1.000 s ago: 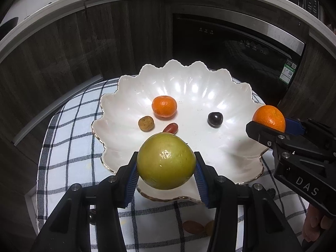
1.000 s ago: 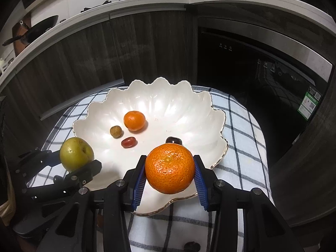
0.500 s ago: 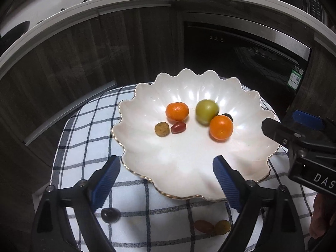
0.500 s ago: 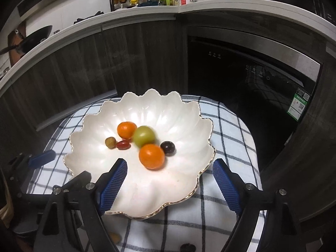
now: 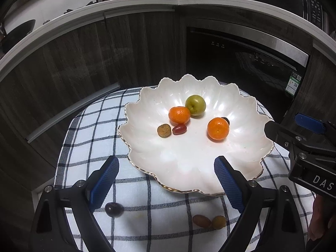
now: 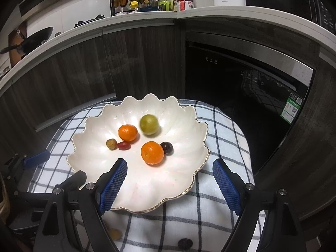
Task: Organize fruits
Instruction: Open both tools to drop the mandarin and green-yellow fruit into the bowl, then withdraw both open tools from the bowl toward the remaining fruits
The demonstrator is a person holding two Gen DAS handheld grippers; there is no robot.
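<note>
A white scalloped bowl sits on a checked cloth. In it lie a green fruit, two oranges, a dark grape, a red one and a brownish one. My left gripper is open and empty, near the bowl's front rim. My right gripper is open and empty, also at the front rim; it shows in the left wrist view.
Loose small fruits lie on the cloth in front of the bowl: a dark one, a red one and a yellow-brown one. Dark cabinets and an oven stand behind. Bottles crowd the counter.
Both grippers let go of their fruit: the green fruit and the second orange now lie in the bowl. Both grippers have opened and pulled back and up from the bowl.
</note>
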